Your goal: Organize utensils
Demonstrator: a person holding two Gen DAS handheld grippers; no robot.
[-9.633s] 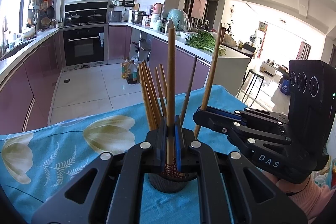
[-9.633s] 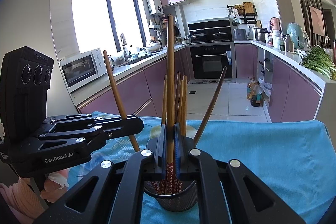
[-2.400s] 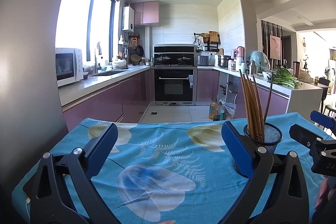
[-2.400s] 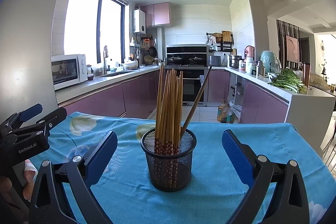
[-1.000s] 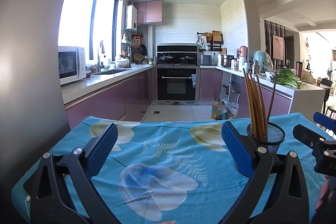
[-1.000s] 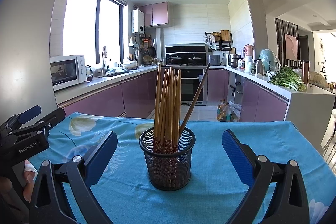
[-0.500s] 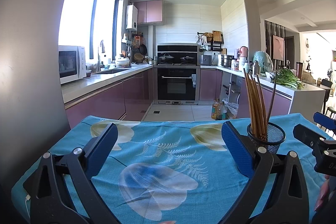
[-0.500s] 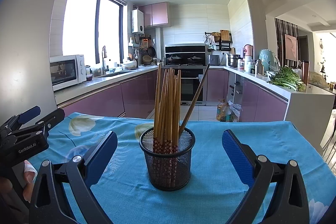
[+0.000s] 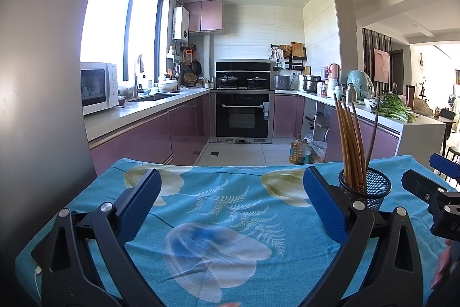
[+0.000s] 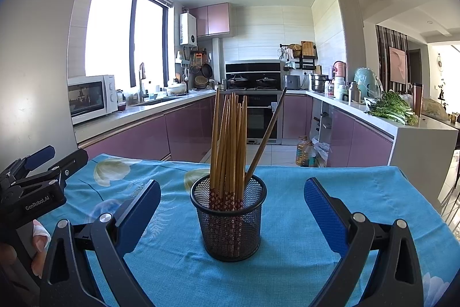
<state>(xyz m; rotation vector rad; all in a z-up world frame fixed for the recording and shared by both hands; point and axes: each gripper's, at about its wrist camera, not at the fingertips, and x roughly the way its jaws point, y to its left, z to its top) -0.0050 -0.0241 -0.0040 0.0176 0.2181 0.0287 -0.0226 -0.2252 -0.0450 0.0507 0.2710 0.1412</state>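
A black mesh cup (image 10: 229, 217) stands on the blue flowered tablecloth (image 10: 359, 192), holding several wooden chopsticks (image 10: 228, 140) upright and one dark chopstick leaning right. My right gripper (image 10: 232, 202) is open, with the cup centred just ahead between its blue pads, and holds nothing. My left gripper (image 9: 230, 192) is open over bare cloth; from its view the mesh cup (image 9: 365, 187) with chopsticks (image 9: 349, 143) sits behind its right finger. Each gripper appears in the other's view: the left gripper (image 10: 31, 186) at the left edge, the right gripper (image 9: 431, 192) at the right edge.
The tablecloth (image 9: 218, 209) covers a table whose far edge drops to the kitchen floor. Purple cabinets, an oven (image 9: 243, 114) and a microwave (image 9: 97, 88) lie beyond. Greens (image 10: 391, 107) rest on the right counter. A grey wall (image 9: 37, 76) stands close on the left.
Since 9.6 s ago both grippers let go of chopsticks, which now stand in the cup, opened and drew back. Over the last second nothing has visibly moved.
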